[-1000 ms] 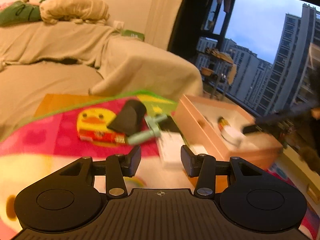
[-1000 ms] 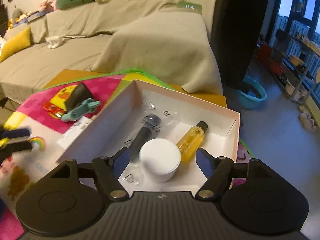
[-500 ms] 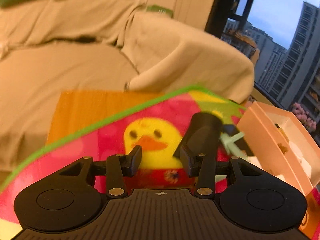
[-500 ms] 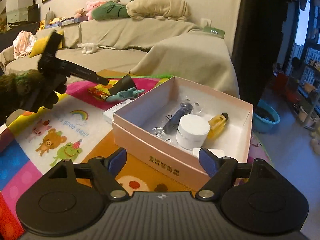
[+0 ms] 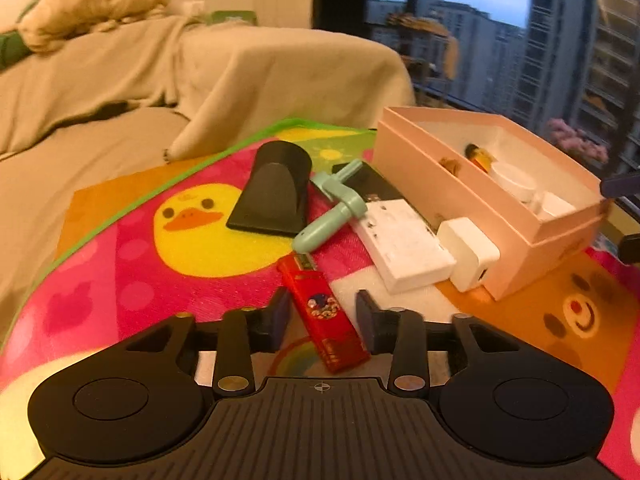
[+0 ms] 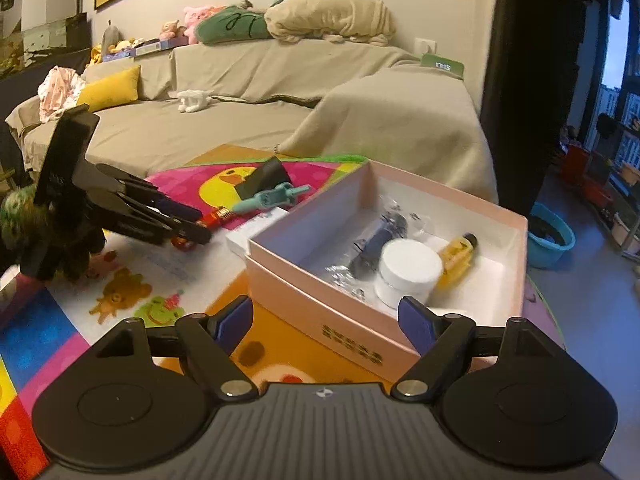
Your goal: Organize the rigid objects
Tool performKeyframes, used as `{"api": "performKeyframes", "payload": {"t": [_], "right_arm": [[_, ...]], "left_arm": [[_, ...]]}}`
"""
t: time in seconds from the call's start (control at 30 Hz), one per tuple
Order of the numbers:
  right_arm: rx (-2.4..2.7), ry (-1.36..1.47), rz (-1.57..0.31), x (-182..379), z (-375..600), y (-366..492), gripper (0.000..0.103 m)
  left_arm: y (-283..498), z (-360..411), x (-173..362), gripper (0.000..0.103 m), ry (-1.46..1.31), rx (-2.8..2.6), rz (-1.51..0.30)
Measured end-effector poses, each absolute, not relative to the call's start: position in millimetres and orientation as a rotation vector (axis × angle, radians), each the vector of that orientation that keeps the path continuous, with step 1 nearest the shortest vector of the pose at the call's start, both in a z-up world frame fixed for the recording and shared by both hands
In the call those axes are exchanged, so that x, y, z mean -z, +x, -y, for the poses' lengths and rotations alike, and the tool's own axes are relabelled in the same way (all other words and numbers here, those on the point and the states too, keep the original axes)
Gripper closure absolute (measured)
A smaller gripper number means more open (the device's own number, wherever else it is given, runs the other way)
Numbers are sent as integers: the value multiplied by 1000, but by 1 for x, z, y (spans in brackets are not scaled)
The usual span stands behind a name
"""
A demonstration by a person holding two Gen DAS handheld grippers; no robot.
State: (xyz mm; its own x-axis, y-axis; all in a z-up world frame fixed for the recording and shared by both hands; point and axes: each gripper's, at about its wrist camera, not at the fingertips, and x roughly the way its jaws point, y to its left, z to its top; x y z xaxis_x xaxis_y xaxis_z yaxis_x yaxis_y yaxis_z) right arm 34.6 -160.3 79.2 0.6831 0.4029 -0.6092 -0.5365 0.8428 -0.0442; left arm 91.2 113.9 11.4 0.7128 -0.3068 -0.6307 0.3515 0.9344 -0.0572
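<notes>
Now, your flat red plastic lighter (image 5: 325, 312) lies on the colourful cartoon mat (image 5: 132, 264), between the spread left claw (image 5: 320, 316) fingers. Light, stiff, slick: pinch the long sides mid-body. Right claw (image 6: 326, 322) spread, empty, before the pink cardboard box (image 6: 320, 312).

Each claw is matte black: a ribbed central plate with a small crosshair mark, two round discs at its flanks, and silver rivets on the linkage arms. The right claw (image 6: 324, 316) has blue pads (image 6: 414, 322); the left claw (image 5: 322, 318) has darker ones.
</notes>
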Motion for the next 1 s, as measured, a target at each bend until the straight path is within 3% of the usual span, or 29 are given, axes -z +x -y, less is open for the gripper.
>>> {"api": "performKeyframes", "payload": {"t": [0.2, 0.37, 0.63, 0.67, 0.7, 0.77, 1.0], "right_arm": [[-553, -323, -597, -104, 117, 48, 23], [-578, -218, -754, -129, 56, 127, 23], [-469, -389, -847, -80, -70, 246, 23], [-456, -396, -855, -73, -77, 256, 29], [-448, -396, -872, -67, -82, 265, 48], [-468, -393, -953, -58, -83, 275, 70], [-556, -352, -1089, -57, -41, 229, 69]], "left_arm": [[78, -124, -8, 77, -77, 364, -672], [66, -135, -11, 77, -110, 305, -644], [65, -164, -10, 77, -222, 251, -633], [65, -166, -9, 77, -231, 249, -632], [65, -168, -9, 77, -243, 243, -633], [65, -174, -9, 77, -266, 228, -636], [66, -187, -6, 77, -356, 228, -653]]}}
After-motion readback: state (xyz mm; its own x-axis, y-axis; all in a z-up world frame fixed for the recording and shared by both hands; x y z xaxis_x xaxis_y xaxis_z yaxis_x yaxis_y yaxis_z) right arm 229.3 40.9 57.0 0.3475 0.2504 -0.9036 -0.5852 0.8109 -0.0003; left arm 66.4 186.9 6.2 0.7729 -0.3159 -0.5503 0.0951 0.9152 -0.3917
